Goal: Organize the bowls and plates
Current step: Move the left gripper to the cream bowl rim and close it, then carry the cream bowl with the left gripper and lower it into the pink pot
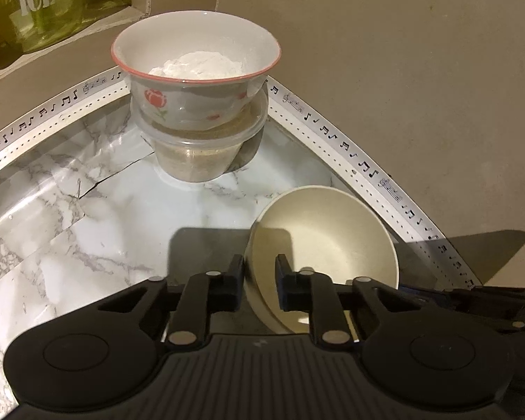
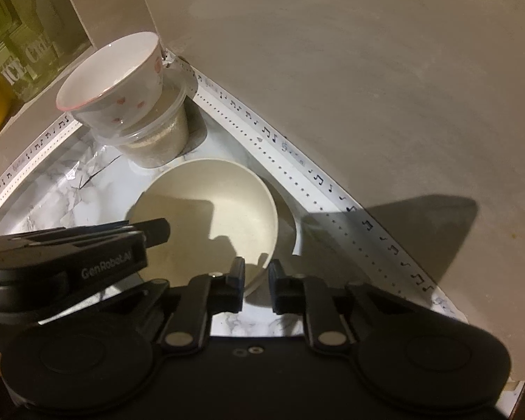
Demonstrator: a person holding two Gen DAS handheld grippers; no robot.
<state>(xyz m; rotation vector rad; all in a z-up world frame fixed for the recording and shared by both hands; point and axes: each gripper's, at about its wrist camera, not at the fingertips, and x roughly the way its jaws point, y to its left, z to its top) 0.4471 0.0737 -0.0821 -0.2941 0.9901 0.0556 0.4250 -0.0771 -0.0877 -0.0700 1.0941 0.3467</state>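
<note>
Bowl (image 1: 318, 245) sits tilted ahead of you; left gripper (image 1: 259, 273) and right gripper (image 2: 256, 278) each pinch its near rim, so lift both together.

Both grippers are matte black. The left gripper (image 1: 259, 273) has two blocky finger pads on flat linkage bars pinned with silver round rivets, a ribbed central housing and a smooth round disc moulded into each side lobe. The right gripper (image 2: 256, 276) is built alike, with two small screws on its smooth centre plate. White "GenRobot.AI" lettering marks the left gripper's side.
</note>
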